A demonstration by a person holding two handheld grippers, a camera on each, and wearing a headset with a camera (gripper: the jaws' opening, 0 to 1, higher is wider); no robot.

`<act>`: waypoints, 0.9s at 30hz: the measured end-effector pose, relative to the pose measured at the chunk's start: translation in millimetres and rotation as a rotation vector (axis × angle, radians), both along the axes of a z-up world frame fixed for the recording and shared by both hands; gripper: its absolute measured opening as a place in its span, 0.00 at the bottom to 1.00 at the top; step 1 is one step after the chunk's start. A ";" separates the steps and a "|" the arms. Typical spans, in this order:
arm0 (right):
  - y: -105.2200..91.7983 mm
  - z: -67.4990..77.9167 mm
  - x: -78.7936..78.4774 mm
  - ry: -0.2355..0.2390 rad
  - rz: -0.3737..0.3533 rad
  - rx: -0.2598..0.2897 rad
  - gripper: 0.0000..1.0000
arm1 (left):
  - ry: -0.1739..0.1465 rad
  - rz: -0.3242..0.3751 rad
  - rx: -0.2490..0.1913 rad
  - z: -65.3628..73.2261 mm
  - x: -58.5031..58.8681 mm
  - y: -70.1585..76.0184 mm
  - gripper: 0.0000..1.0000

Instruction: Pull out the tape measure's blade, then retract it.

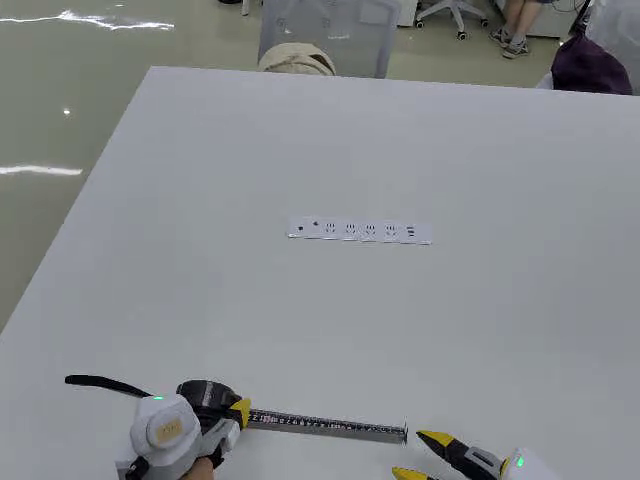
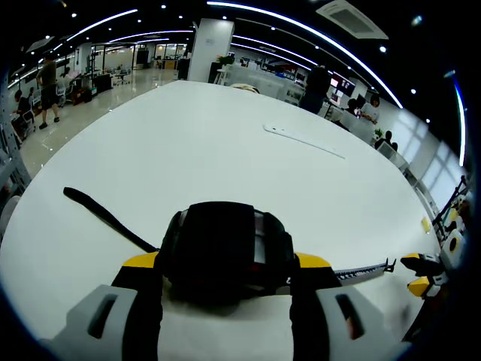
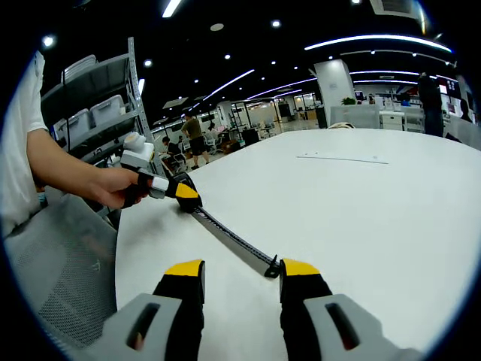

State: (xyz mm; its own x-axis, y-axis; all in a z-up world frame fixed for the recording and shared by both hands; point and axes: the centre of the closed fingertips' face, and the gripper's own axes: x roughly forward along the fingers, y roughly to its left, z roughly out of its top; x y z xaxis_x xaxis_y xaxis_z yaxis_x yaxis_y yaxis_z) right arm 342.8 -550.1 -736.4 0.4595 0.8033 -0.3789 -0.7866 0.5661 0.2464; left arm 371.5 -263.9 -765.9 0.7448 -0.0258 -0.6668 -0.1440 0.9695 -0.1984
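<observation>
While the left gripper view looks along its own jaws, the left tool is seen pressed together on the tape measure: a yellow-tipped jaw bears on each side of the black case, with no gap visible. The case sits at lower centre of that frame on the white bench. A black strap runs from the case toward the left edge, lying flat on the bench. In the head view the case is at lower left and the blade is extended to the right along the bottom of the frame, flat on the bench, markings up. The right tool is spread. In the right gripper view the end hook of the blade lies between its two jaws, close against the right-hand jaw and apart from the other. Contact between end hook and jaw cannot be confirmed. At left of that frame a hand grips the left tool.
</observation>
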 end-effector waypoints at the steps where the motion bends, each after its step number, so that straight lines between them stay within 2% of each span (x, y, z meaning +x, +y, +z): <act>1: -0.3 -1.5 0.8 0.001 0.003 -0.003 0.39 | 0.000 0.000 -0.001 -0.1 0.1 0.0 0.67; 17: 0.6 -13.2 18.2 0.019 0.050 -0.012 0.39 | 0.005 -0.009 0.000 -2.2 0.2 -0.8 0.68; 27: 1.9 -21.2 19.5 0.051 0.092 -0.014 0.37 | 0.007 -0.015 0.000 -3.8 0.4 -0.5 0.68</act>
State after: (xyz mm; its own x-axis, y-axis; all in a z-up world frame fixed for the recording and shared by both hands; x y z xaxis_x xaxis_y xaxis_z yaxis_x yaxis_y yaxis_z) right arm 362.3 -548.3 -757.6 0.3638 0.8359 -0.4110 -0.8223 0.4955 0.2799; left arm 371.9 -264.5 -769.6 0.7394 -0.0368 -0.6723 -0.1313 0.9715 -0.1975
